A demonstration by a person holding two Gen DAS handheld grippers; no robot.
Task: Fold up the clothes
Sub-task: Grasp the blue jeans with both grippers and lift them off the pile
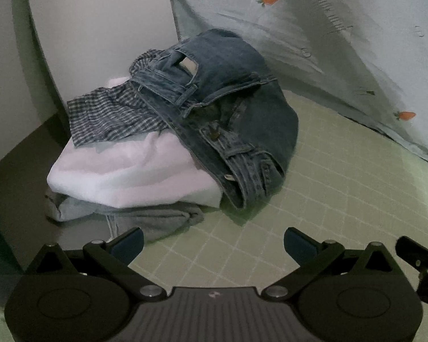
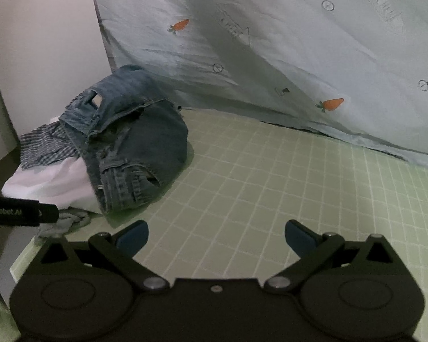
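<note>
Denim jeans beyond left tongs

Crumpled blue jeans top a stack — checked cloth, white garment, grey one

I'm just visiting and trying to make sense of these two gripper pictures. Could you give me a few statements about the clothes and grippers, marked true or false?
1. The jeans lie on top of the pile. True.
2. The left gripper is shut on the jeans. False: it is open and holds nothing.
3. A white garment lies under the checked cloth. True.
4. The right gripper grips the carrot-print sheet. False: it is open, over the green grid mat.
5. The pile sits in the middle of the mat. False: it sits at the mat's left edge, by a white board.
</note>
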